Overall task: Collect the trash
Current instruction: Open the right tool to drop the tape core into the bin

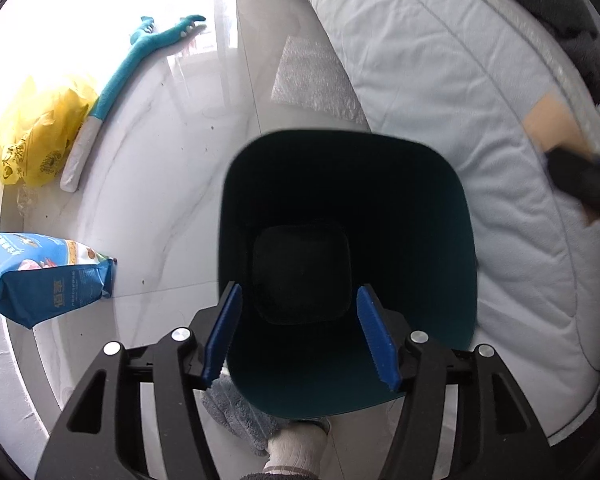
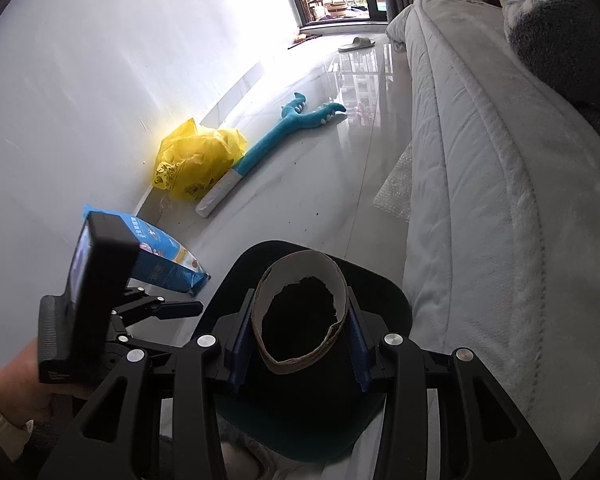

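A dark teal trash bin (image 1: 440, 240) stands on the pale tiled floor, and its inside is dark. My left gripper (image 1: 299, 294) hangs straight above the bin's mouth, open, with nothing between its blue pads. In the right wrist view my right gripper (image 2: 300, 300) is shut on a brown cardboard roll (image 2: 300, 268) with a torn inner edge. The roll is held over the bin (image 2: 384, 292). A hand (image 2: 16, 392) holds the left gripper's housing (image 2: 88, 280) at the left. At the right edge of the left wrist view a blurred dark gripper body (image 1: 584, 184) shows against the cushion.
A pale quilted sofa cover (image 1: 440, 80) runs along the right, with bubble wrap (image 1: 312, 80) at its foot. By the wall lie a yellow plastic bag (image 1: 40, 132), a teal plush toy (image 1: 140, 56) and a blue food bag (image 1: 48, 276). A socked foot (image 1: 296, 452) and a grey fuzzy slipper (image 1: 236, 408) are beside the bin.
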Demonstrator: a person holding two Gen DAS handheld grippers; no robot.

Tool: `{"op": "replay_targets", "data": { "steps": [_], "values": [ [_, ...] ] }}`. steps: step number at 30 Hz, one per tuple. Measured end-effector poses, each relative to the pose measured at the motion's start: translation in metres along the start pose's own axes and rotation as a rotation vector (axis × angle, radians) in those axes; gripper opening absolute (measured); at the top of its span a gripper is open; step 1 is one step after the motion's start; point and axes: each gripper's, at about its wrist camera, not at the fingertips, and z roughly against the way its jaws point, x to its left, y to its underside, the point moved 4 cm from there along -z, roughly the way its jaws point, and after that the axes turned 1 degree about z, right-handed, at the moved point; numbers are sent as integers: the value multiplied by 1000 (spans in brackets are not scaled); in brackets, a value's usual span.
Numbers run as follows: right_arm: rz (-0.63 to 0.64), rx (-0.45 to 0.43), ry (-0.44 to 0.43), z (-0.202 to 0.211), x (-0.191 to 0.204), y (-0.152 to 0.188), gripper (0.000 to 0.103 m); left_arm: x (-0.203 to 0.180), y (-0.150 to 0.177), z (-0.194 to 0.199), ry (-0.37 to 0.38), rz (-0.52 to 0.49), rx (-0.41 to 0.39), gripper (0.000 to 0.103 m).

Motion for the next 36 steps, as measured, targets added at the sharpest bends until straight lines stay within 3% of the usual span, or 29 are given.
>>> {"op": "replay_targets", "data": {
  "steps": [19,29,34,36],
  "values": [
    [-20,152,45,-74,10,22,42,22,-20,105,-24,12,-444,65],
    [6,218,84,-96,9,36,42,23,-26,145,-58,8,-564,65],
    [15,224,106,-95,9,38,45,25,-29,172,-81,44,-664,84],
    [21,216,109,-92,11,38,58,23,-30,182,-69,48,-697,87]
  ]
}}
